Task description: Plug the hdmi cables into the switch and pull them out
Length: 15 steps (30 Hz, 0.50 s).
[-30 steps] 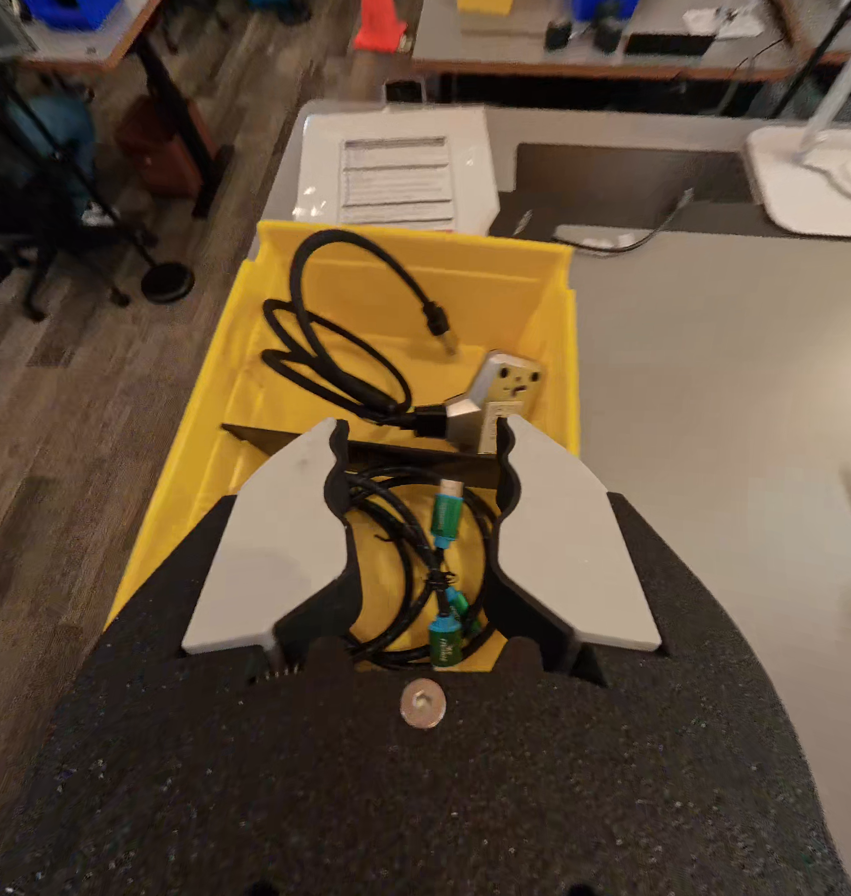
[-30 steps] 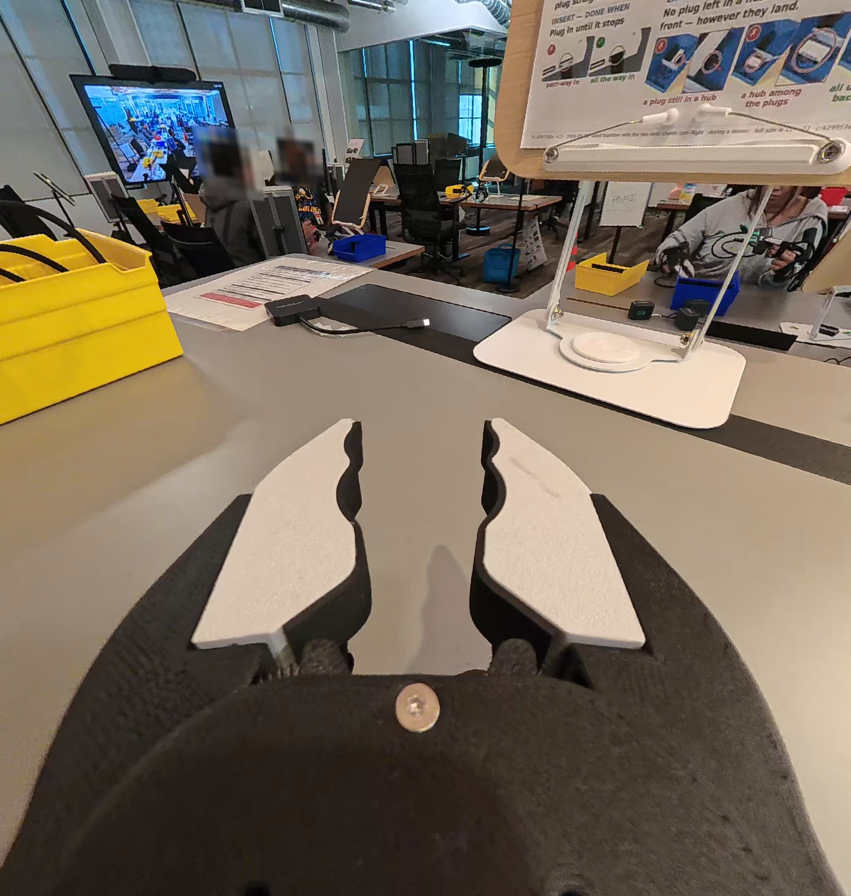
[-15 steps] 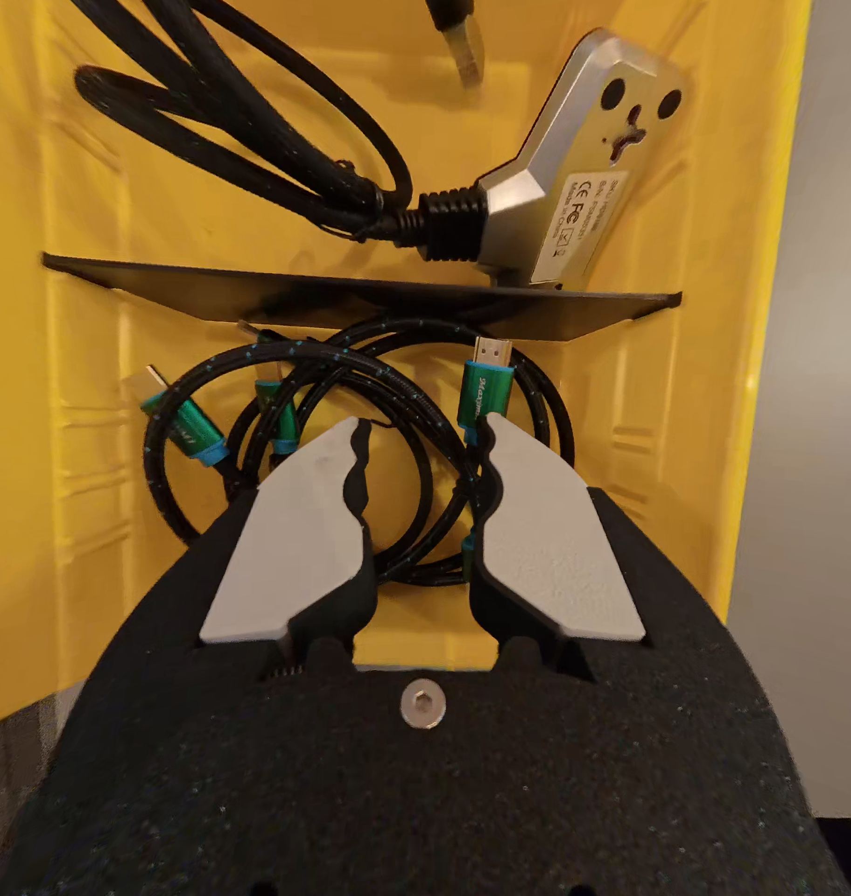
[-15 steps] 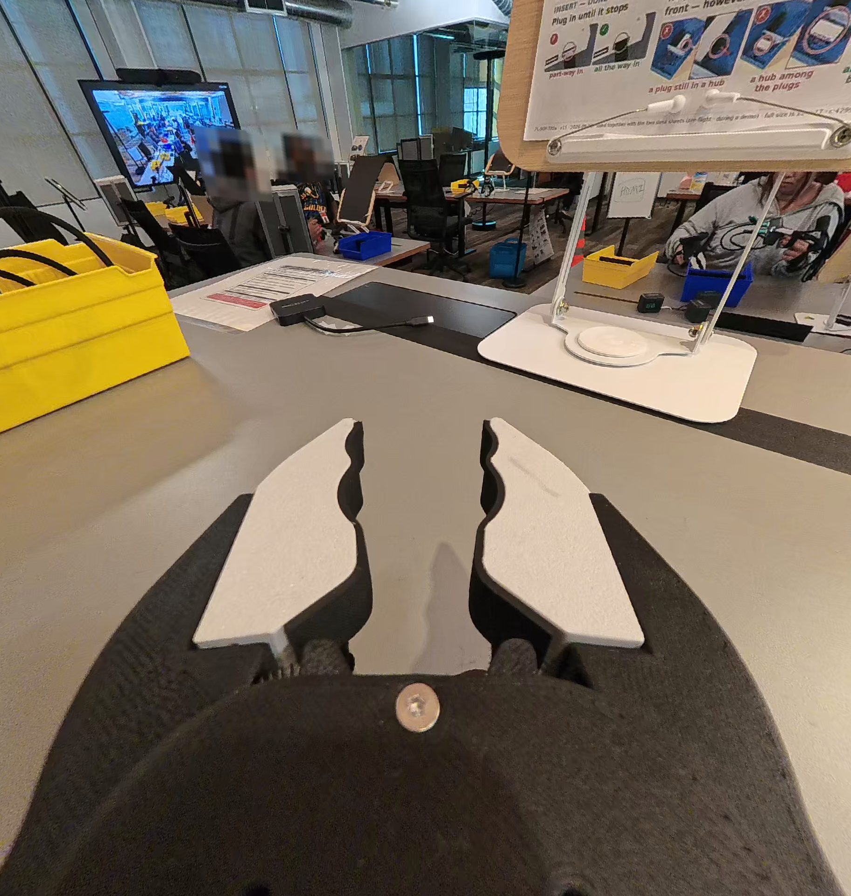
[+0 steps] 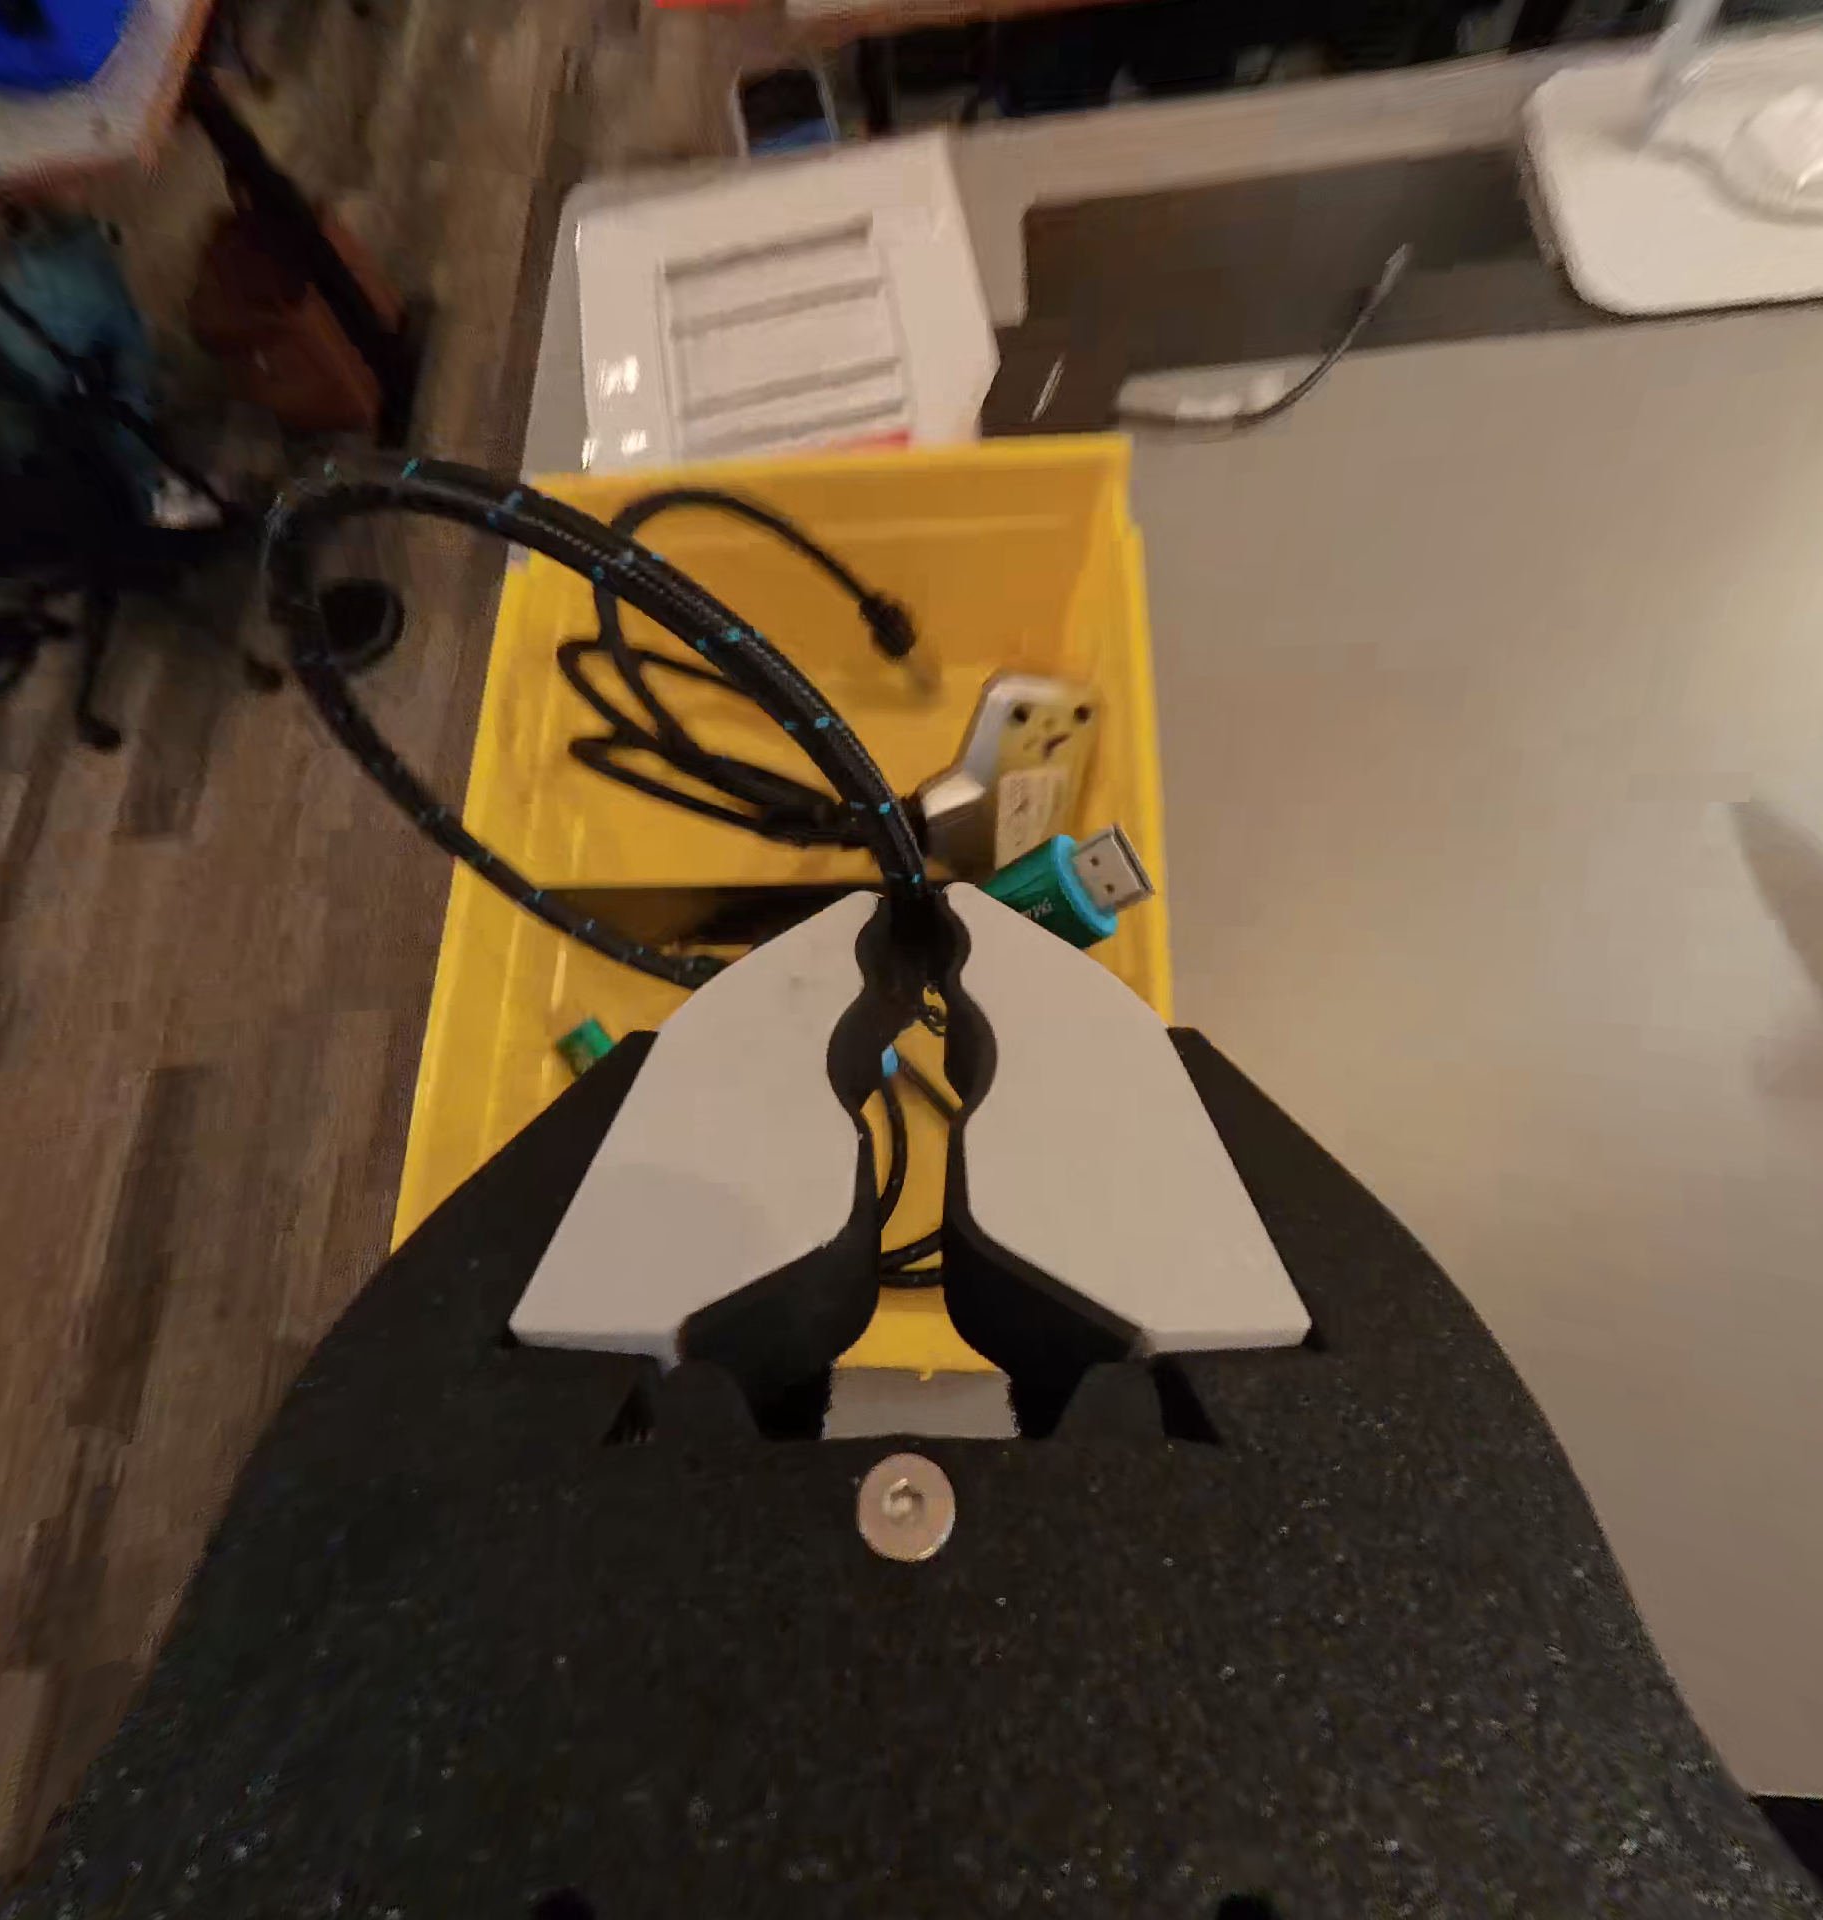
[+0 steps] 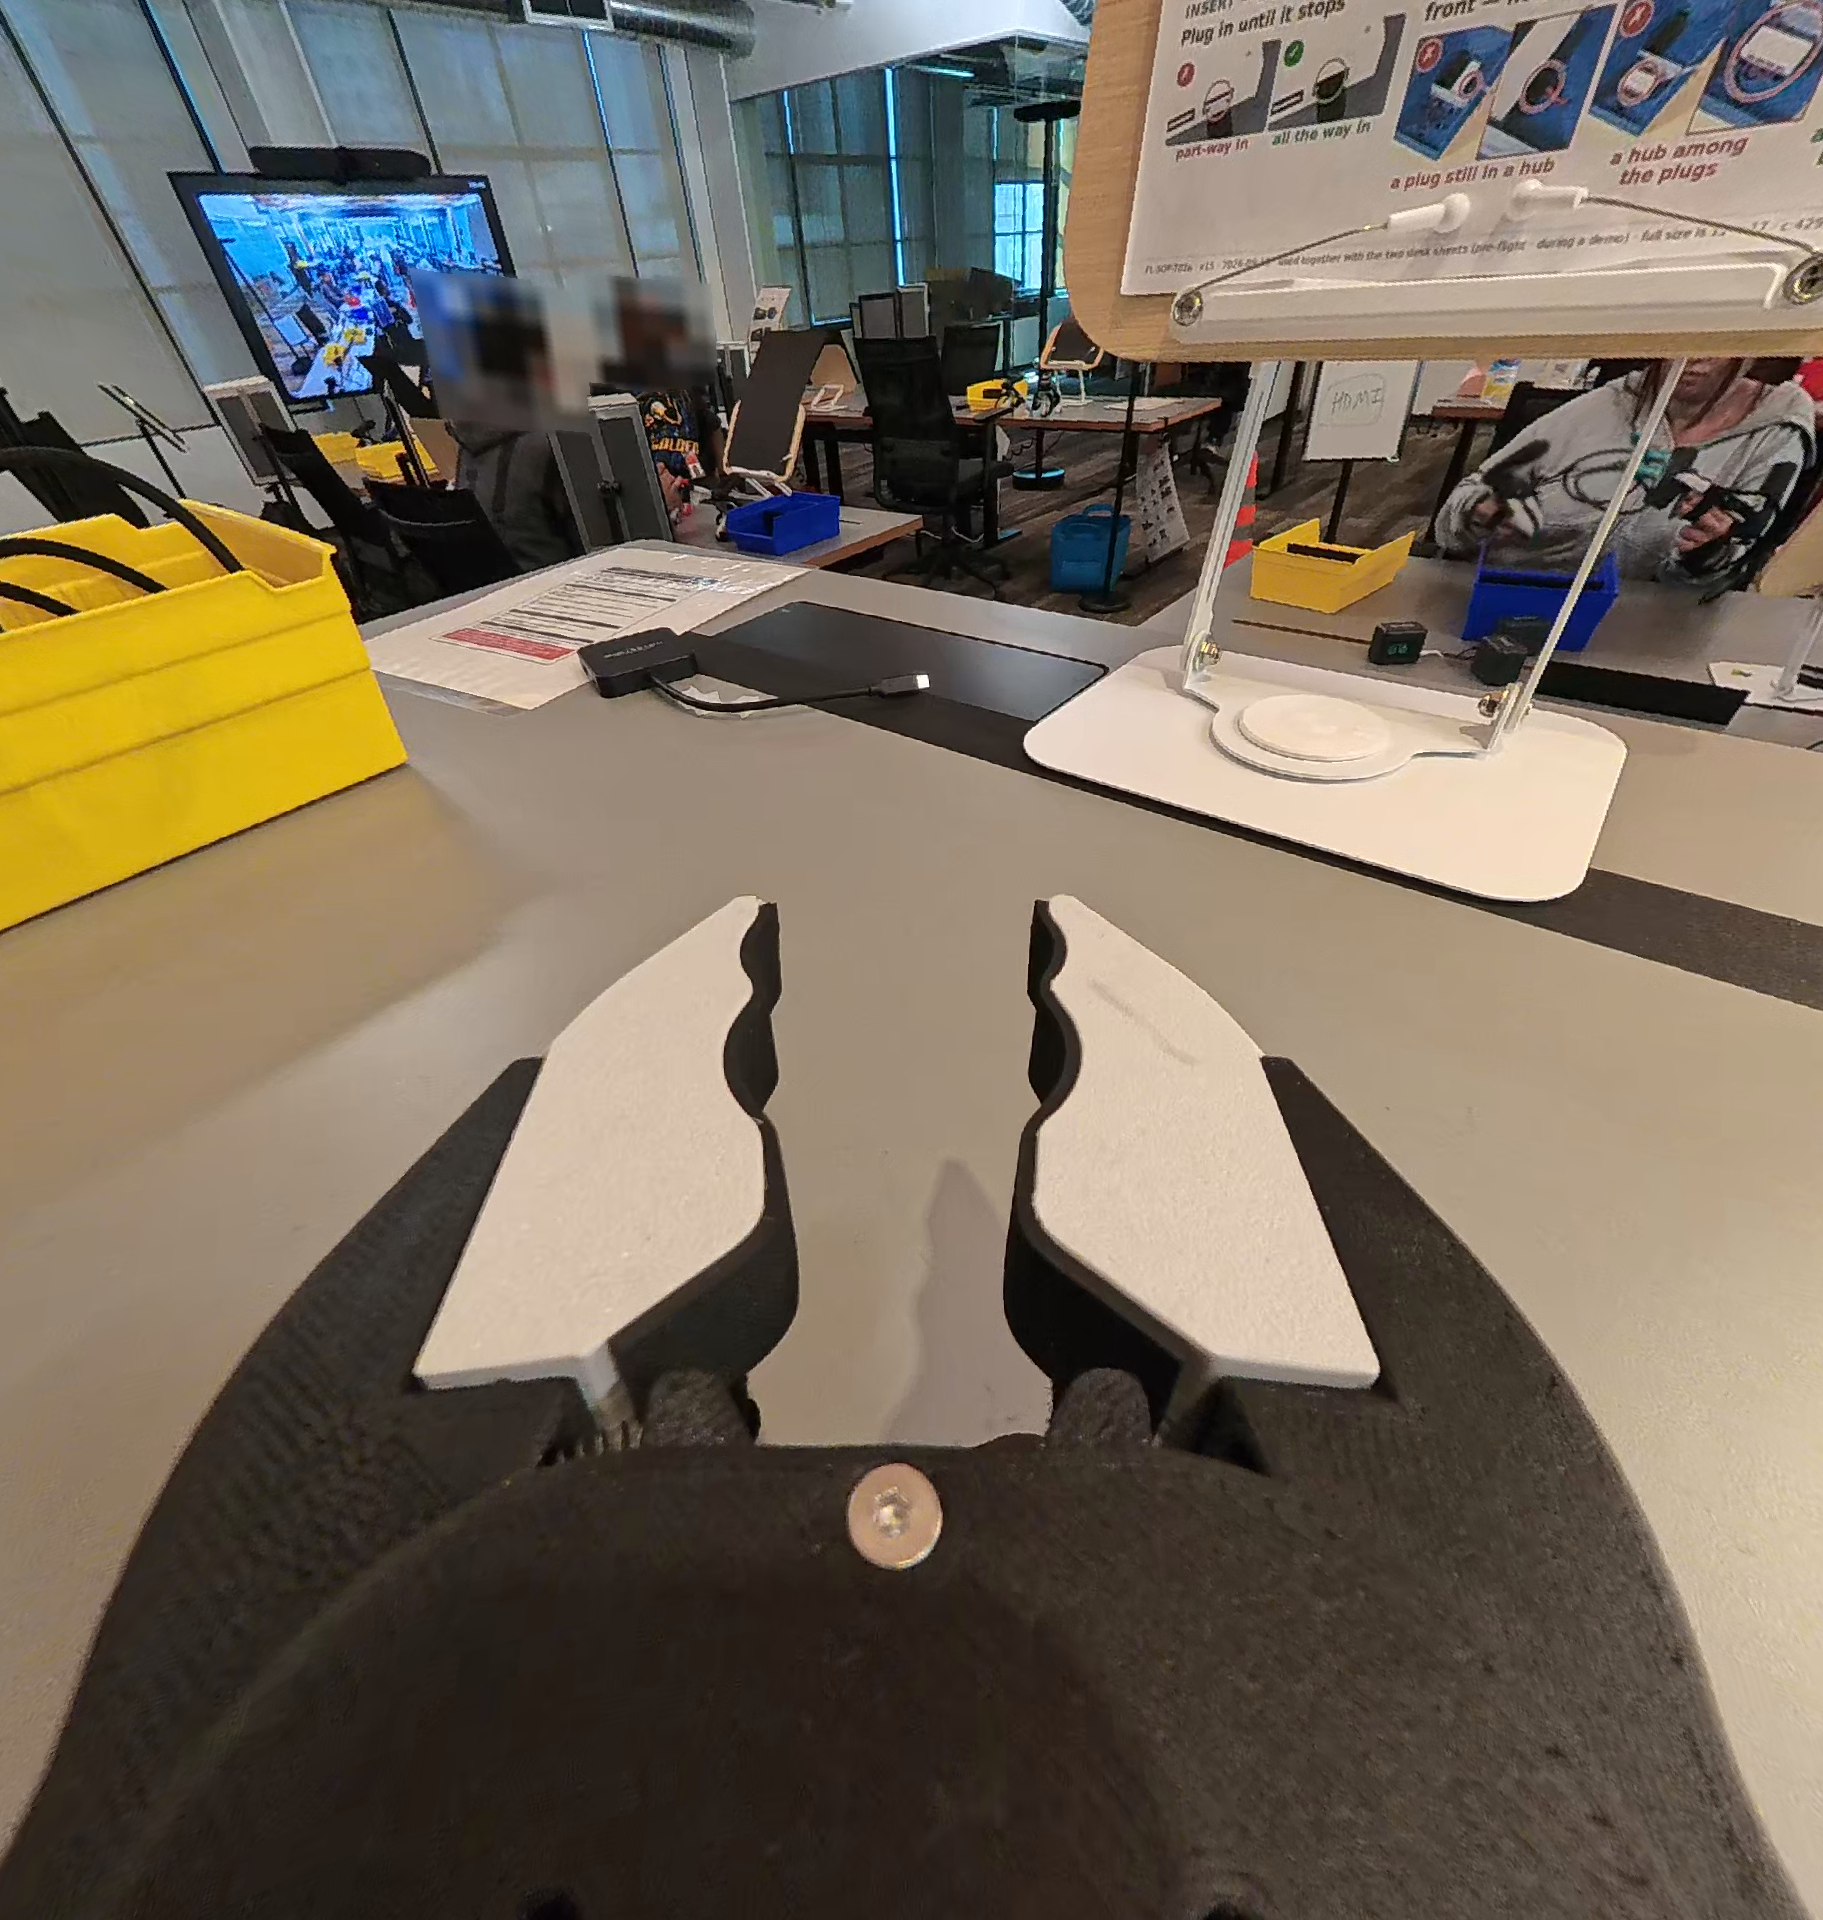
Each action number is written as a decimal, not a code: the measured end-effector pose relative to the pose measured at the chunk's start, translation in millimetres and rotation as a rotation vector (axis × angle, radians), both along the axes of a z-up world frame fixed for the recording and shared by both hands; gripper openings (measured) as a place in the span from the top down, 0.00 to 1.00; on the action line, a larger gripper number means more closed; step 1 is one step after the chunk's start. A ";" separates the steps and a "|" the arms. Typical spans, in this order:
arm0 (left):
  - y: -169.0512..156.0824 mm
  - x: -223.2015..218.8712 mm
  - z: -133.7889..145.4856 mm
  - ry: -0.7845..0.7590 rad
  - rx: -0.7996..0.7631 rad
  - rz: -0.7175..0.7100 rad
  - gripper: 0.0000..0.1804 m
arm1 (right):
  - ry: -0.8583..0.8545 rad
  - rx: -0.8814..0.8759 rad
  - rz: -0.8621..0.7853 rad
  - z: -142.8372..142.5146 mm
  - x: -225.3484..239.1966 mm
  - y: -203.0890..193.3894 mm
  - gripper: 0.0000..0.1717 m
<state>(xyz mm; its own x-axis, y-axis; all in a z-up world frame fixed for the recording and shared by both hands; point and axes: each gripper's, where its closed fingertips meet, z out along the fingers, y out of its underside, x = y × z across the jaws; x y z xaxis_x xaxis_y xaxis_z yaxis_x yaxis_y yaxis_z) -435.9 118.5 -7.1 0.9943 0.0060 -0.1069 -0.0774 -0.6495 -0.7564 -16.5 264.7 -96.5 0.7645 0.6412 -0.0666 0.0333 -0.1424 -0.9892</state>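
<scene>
- The grey table (image 6: 886, 831) carries everything, and the right gripper (image 6: 902, 925) hangs low over a bare stretch of it, fingers spread with nothing between them, well apart from any object.
- The yellow bin (image 5: 1130, 644) sits at the table's left edge; a dark divider (image 5: 678, 902) splits it, seemingly to keep two kinds of item apart.
- A white stand base (image 6: 1333, 790) and a black mat (image 6: 886, 655) lie across the table from the bin, with a printed sheet (image 6: 595, 613) beside the mat.
- The black braided cable (image 5: 616, 566) arcs up out of the bin and over its left wall, raised because the left gripper (image 5: 912, 914) has closed on it at the fingertips.
- Its green plug (image 5: 1063, 894) juts out just right of those tips, free of the pads.
- A silver adapter (image 5: 1032, 748) with its own thin black cord (image 5: 678, 727) lies in the far compartment.
- A small black hub (image 6: 637, 660) rests at the mat's edge.
</scene>
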 end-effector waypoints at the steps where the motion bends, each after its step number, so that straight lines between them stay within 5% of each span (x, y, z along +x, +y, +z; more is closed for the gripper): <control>1: 3.0 15.0 16.1 0.009 0.038 -0.041 0.97 | 0.000 0.000 0.000 0.0 0.0 0.0 0.73; 4: 12.1 70.4 47.7 0.045 0.089 -0.193 0.97 | -0.002 0.006 -0.002 0.8 0.2 -0.5 0.73; 7: 22.5 128.7 44.6 0.063 0.052 -0.360 0.97 | 0.009 0.024 -0.009 4.1 3.3 -1.4 0.75; 15: 56.8 237.7 -70.2 -0.045 -0.187 -0.637 0.97 | 0.022 0.041 -0.074 7.5 28.9 11.0 0.76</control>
<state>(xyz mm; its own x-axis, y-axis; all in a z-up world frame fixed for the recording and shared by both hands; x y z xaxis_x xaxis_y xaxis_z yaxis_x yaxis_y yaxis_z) -198.3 175.3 -77.3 0.8011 -0.5985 -0.0074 -0.4601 -0.6078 -0.6472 12.5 275.7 -89.0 0.8087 0.5853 -0.0583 0.0025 -0.1025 -0.9947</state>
